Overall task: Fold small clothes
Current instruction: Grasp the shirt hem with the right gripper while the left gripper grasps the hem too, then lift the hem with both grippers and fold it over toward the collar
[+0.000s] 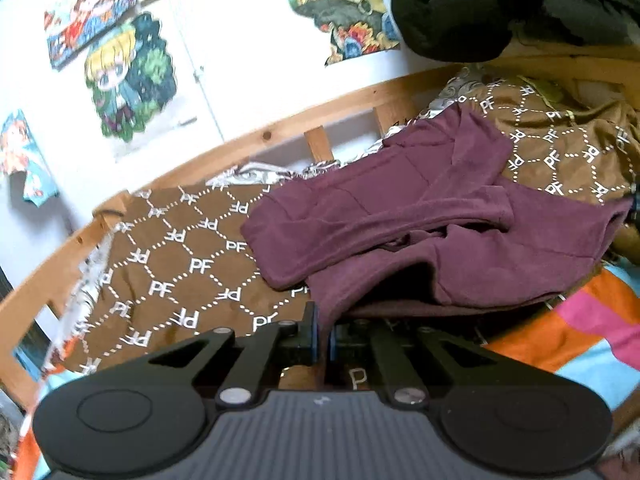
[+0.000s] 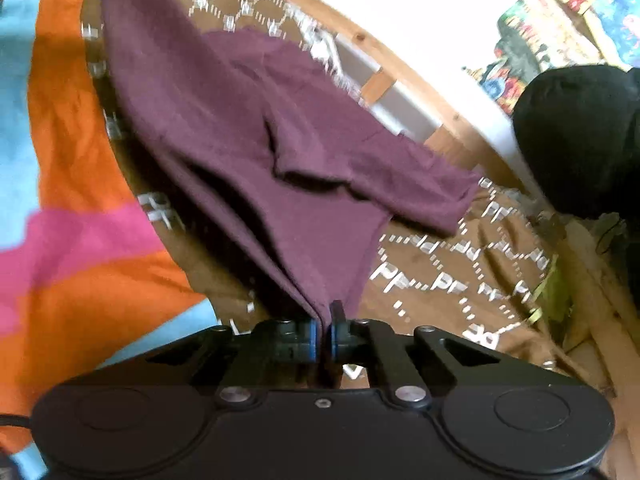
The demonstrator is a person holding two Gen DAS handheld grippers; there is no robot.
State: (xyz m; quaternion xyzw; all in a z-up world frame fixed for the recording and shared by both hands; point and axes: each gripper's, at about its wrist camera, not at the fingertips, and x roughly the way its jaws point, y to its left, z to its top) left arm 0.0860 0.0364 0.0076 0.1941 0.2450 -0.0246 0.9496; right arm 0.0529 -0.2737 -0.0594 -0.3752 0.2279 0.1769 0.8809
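Observation:
A small maroon shirt (image 1: 420,216) lies partly lifted over a brown cloth printed with white "PF" letters (image 1: 180,256). My left gripper (image 1: 323,332) is shut on the shirt's near edge, which rises from the cloth. In the right wrist view the shirt (image 2: 248,128) stretches away from my right gripper (image 2: 324,332), which is shut on another edge of it. One short sleeve (image 2: 424,188) hangs out to the right. The far corner of the shirt runs up to the left gripper at the top left of that view.
A wooden bed rail (image 1: 280,128) borders the brown cloth, with a white wall and posters (image 1: 128,80) behind. A black bundle (image 1: 480,4) sits at the far end. An orange, pink and blue bedspread (image 2: 80,240) lies beside the brown cloth.

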